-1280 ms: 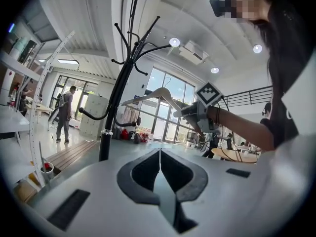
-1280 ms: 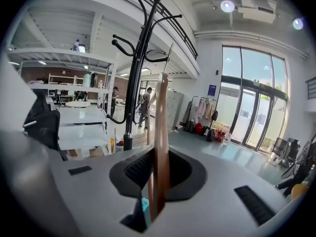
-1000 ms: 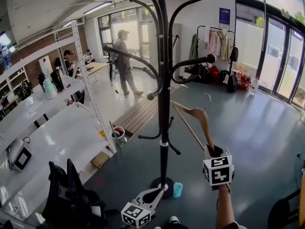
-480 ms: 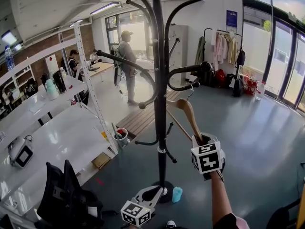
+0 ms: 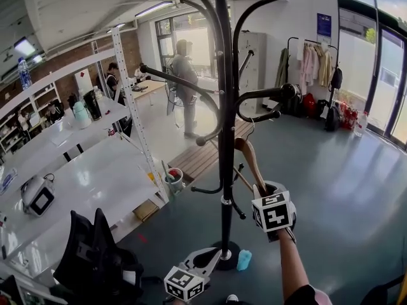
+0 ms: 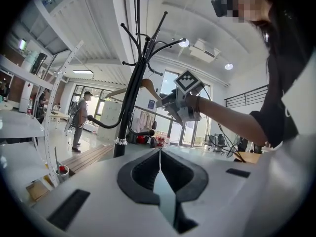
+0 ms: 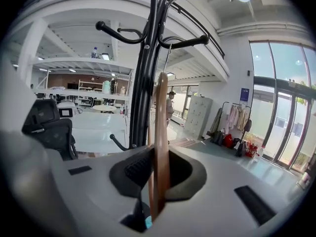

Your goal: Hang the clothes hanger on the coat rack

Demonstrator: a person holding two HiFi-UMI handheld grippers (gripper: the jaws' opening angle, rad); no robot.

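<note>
The black coat rack (image 5: 224, 138) stands in the middle, its curved arms spreading at the top. A wooden hanger (image 5: 249, 157) rises slantwise just right of the pole, with my right gripper (image 5: 262, 192) shut on its lower end. Its wire hook reaches up by the rack's lower right arm (image 5: 267, 95); whether they touch I cannot tell. In the right gripper view the hanger (image 7: 161, 127) stands between the pads, with the rack (image 7: 148, 83) right behind it. My left gripper (image 5: 213, 258) hangs low near the rack's base, shut and empty (image 6: 159, 157).
White shelving and tables (image 5: 76, 170) run along the left, with a black office chair (image 5: 95, 259) in front. A blue bottle (image 5: 243, 259) stands by the rack's base and a small bucket (image 5: 173, 182) by the shelf post. People (image 5: 186, 81) and a clothes rail (image 5: 311, 62) are far back.
My right gripper has carried the hanger left, close up to the rack's pole, and the hook now sits by the lower right arm. The left gripper has barely shifted.
</note>
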